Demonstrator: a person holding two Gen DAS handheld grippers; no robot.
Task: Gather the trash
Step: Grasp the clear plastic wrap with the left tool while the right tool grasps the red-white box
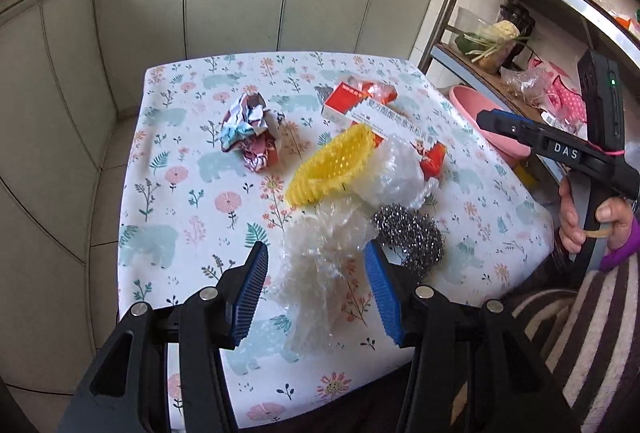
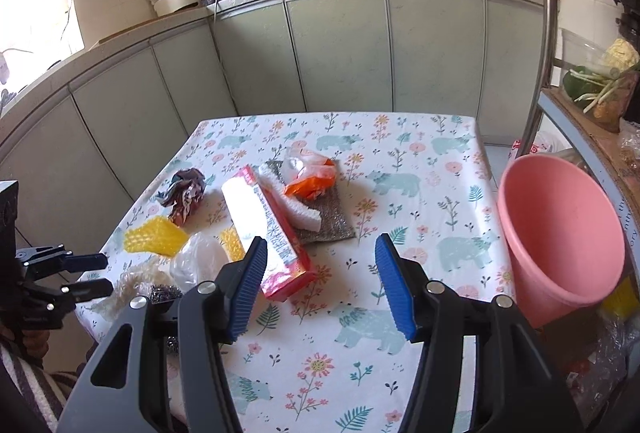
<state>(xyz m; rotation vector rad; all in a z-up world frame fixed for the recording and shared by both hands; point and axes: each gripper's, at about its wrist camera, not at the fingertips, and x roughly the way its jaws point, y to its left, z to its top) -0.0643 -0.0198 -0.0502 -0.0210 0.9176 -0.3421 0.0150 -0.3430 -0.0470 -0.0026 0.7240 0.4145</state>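
Trash lies on a floral tablecloth. My left gripper is open, and crumpled clear plastic wrap sits loose between its blue pads. Just beyond are a yellow foam net, a clear bag, a steel scourer, a crumpled foil wrapper and a red-and-white box. My right gripper hovers open over bare cloth, with the box's near end by its left finger. An orange wrapper rests on a grey scouring pad.
A pink bin tilts at the table's right edge, beside a metal shelf rack with vegetables. Pale green cabinets stand behind the table. A person's hand and striped sleeve hold the right gripper.
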